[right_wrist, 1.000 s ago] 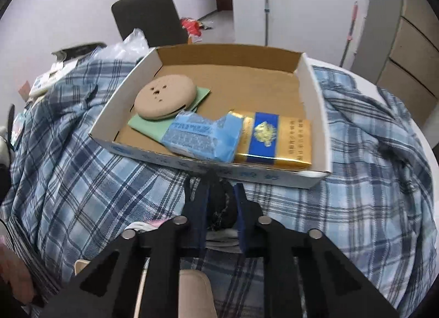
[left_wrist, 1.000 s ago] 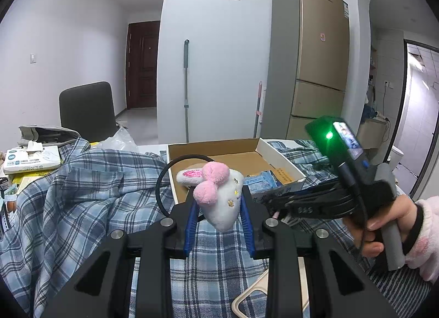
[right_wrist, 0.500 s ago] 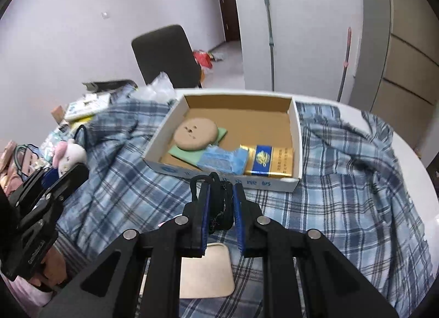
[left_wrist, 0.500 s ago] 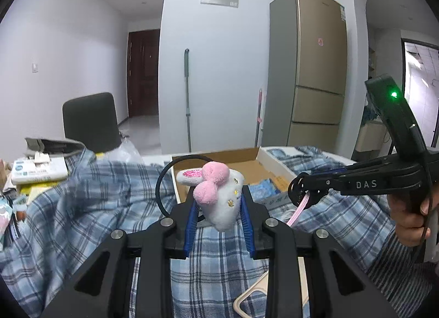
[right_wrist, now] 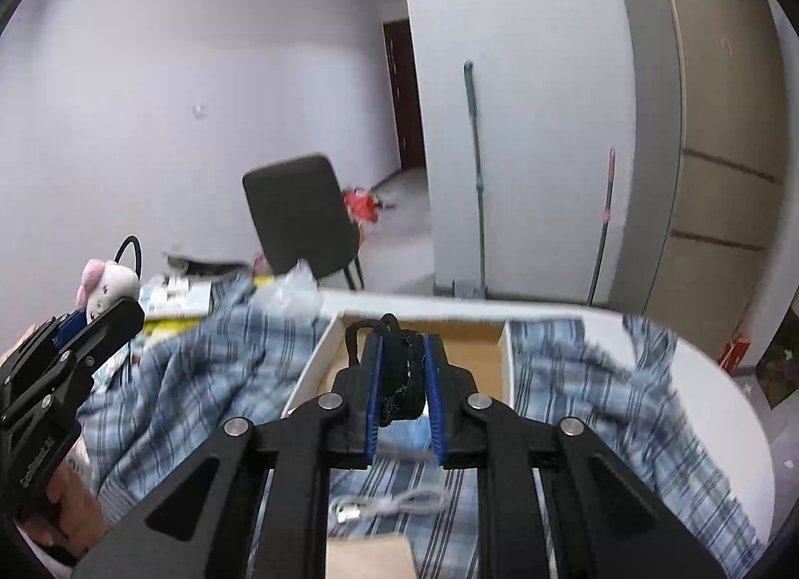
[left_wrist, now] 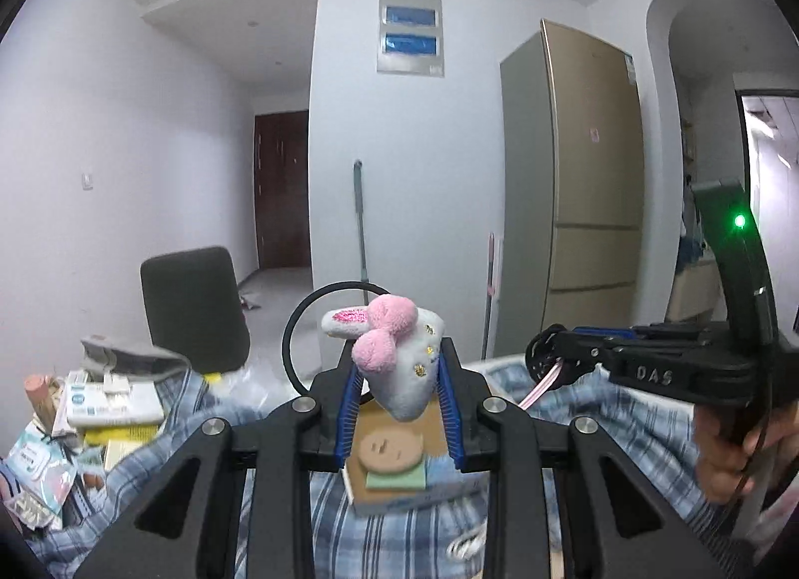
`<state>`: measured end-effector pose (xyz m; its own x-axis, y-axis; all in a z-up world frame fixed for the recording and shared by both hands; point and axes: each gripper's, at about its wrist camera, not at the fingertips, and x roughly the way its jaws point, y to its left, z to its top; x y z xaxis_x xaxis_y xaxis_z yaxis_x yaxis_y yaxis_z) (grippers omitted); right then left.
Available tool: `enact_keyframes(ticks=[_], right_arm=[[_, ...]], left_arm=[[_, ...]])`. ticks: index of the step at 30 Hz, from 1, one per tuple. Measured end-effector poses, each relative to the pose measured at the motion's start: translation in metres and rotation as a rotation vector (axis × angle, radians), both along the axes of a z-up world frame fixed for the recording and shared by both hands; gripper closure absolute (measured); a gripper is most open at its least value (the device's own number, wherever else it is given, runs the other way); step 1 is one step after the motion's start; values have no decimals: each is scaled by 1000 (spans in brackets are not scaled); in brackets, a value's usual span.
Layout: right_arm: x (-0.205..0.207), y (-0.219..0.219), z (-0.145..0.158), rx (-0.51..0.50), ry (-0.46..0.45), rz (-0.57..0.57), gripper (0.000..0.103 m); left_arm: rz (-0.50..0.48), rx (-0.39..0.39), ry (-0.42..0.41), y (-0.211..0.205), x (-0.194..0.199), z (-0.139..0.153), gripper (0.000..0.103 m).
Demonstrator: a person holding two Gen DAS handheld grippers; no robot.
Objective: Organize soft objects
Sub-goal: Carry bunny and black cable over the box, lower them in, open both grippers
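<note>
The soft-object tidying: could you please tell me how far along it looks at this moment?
Done: the cardboard box already holds a round tan pad on a green sheet. In hand: the left gripper clamps a white plush hair tie and the right gripper a black fabric piece, both lifted clear of the plaid cloth. Left: placing both, and the white cable lies loose.

I was working in a lived-in home. A tall fridge [left_wrist: 589,189] stood against the wall, a dark wooden door [left_wrist: 281,189] closed off the hallway, and a mop [left_wrist: 360,229] leaned by the corner. A dark chair [left_wrist: 192,306] sat beside a tabletop [right_wrist: 699,379] draped with a checked shirt [right_wrist: 209,369].
</note>
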<state>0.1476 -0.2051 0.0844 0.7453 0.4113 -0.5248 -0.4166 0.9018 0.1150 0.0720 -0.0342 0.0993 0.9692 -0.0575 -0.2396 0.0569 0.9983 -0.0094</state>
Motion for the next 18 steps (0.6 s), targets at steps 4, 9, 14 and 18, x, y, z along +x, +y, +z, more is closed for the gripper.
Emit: enact_keyframes(ticks=[4,9,14,18], right_arm=[[9,2,22,-4,-71,-41,87],[31,11,37,-27,-104,-115,87],[51,16,33,8,-120,-148,87],[67,19,16,26,-101,-153,87]], left_arm=[[-2,-30,-11,-5,20,21,73],[3,-70,-30,-1,46,38,73],[23,-78,-26,5,68,39,73],[21,-61,-6,13,82,22,73]])
